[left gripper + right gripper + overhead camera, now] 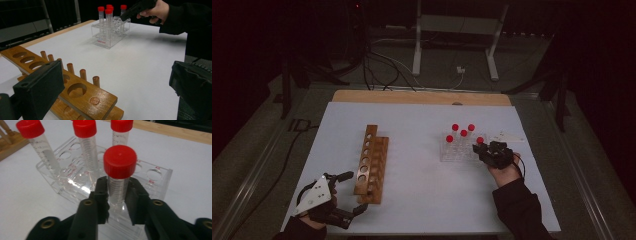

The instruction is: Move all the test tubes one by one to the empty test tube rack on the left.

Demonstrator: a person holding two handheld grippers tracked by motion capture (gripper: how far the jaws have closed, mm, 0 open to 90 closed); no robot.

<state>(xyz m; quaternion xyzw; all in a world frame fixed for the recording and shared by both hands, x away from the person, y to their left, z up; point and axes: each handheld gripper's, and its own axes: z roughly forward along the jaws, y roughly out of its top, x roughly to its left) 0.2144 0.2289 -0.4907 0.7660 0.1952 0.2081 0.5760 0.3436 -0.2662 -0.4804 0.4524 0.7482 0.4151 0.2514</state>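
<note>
Where the white tabletop spreads under the high view, a wooden board edge runs along its far side and dark floor with cables lies beyond. On the left half lies the wooden test tube rack, a long slab with a row of round holes over a lower slab with pegs; in the left gripper view its near end sits just beside the left-hand jaw. On the right half stands the clear acrylic tube rack, smaller, with red lettering by its holes. It holds clear graduated tubes with red screw caps, upright; five caps can be counted from above. The left gripper rests at the near left corner of the table, held in the person's left hand, its jaws spread wide with nothing between them, beside the wooden rack's near end. The right gripper, held in the person's right hand, is at the acrylic rack's right end. Its jaws sit narrow, pressed on either side of the nearest red-capped tube just below the cap, the tube upright in its hole.
</note>
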